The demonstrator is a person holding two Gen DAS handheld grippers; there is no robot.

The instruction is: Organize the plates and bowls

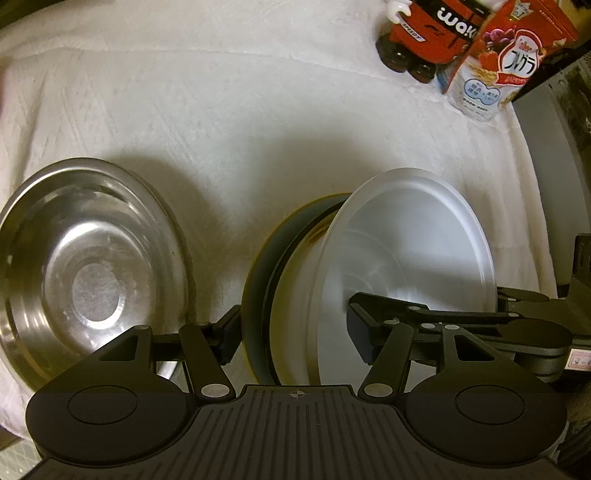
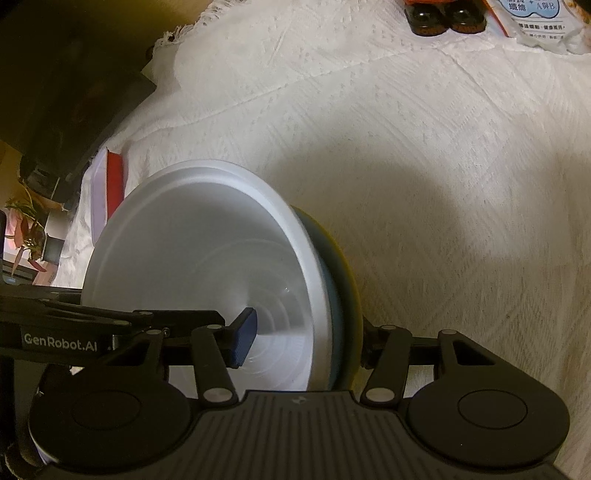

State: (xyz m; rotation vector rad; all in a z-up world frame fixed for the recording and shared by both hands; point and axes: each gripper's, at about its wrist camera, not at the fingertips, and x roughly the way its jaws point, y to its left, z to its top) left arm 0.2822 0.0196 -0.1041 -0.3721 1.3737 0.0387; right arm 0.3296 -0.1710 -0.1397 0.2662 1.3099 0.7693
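A white plastic bowl (image 1: 402, 266) sits nested in a dark bowl with a yellow rim (image 1: 266, 273); both are tilted and lifted over the white cloth. My left gripper (image 1: 295, 338) straddles their near rims, one finger outside the dark bowl, one inside the white bowl. My right gripper (image 2: 306, 341) straddles the same stack from the other side, with its blue pad (image 2: 243, 341) inside the white bowl (image 2: 199, 266) and the other finger behind the dark bowl (image 2: 343, 295). A steel bowl (image 1: 85, 266) rests on the cloth at left.
A white textured cloth (image 1: 258, 129) covers the table. A red bottle pack (image 1: 424, 33) and a cereal bag (image 1: 491, 66) stand at the far right. A red-edged flat object (image 2: 110, 184) lies at the cloth's left edge in the right wrist view.
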